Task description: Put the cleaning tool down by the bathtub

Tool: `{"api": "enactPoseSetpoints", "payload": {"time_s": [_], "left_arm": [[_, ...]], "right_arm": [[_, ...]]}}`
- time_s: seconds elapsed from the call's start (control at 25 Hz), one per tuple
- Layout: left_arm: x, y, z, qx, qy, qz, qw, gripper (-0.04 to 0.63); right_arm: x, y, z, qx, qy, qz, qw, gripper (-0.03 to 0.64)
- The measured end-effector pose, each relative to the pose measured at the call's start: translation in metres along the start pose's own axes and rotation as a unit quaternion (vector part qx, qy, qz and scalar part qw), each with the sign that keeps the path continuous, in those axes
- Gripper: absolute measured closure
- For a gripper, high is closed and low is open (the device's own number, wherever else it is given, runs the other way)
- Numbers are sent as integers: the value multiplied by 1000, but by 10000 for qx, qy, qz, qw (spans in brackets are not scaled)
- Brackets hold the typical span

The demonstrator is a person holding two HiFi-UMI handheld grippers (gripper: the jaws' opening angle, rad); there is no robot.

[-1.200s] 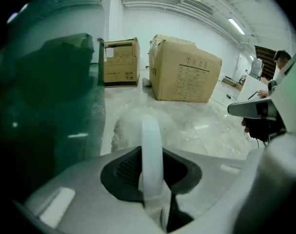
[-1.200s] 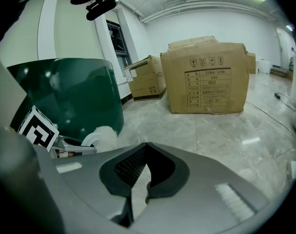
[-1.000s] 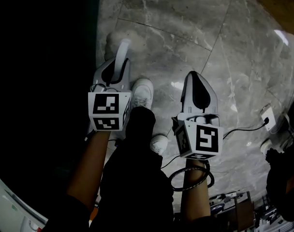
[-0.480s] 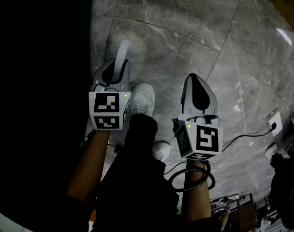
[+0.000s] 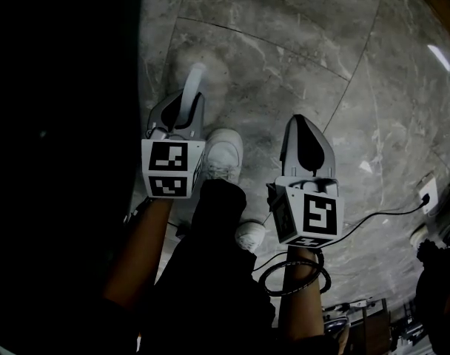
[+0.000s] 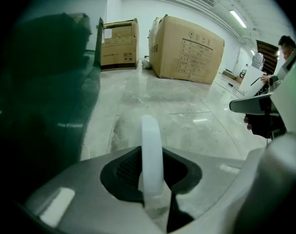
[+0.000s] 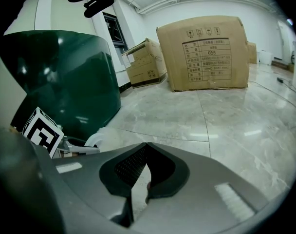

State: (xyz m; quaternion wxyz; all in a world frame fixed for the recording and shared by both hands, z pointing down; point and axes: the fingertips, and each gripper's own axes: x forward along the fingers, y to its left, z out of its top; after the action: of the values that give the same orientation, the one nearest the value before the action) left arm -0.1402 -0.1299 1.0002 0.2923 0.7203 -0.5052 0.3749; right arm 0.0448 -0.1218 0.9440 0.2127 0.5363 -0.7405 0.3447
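My left gripper is shut on the white handle of the cleaning tool, which sticks out past its fingertips over the marble floor. In the left gripper view the handle stands upright between the dark pads of my left gripper; the tool's working end is hidden. The dark green bathtub rises just to the left and shows as a dark mass in the head view. My right gripper hangs shut with nothing in it; its closed tips point at the floor, with the bathtub to their left.
Large cardboard boxes and smaller ones stand at the far wall. The person's white shoes are below the grippers. A cable and socket lie at right. Another person stands at right.
Both grippers have drifted slightly forward over the floor. The left gripper still holds the white handle; the right stays shut and empty.
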Motion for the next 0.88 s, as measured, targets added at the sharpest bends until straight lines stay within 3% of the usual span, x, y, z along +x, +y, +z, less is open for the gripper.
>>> {"api": "enactPoseSetpoints", "payload": {"time_s": [0.64,0.88], "left_arm": [[16,-1,5,205,-115,-72,9997,515],[14,-4,10,447,-109,-149,9988,496]], "right_arm": [[8,-9,-11,74,40,-49,10000,607],[3,-10,-7,97,19,-67,9999,607]]}}
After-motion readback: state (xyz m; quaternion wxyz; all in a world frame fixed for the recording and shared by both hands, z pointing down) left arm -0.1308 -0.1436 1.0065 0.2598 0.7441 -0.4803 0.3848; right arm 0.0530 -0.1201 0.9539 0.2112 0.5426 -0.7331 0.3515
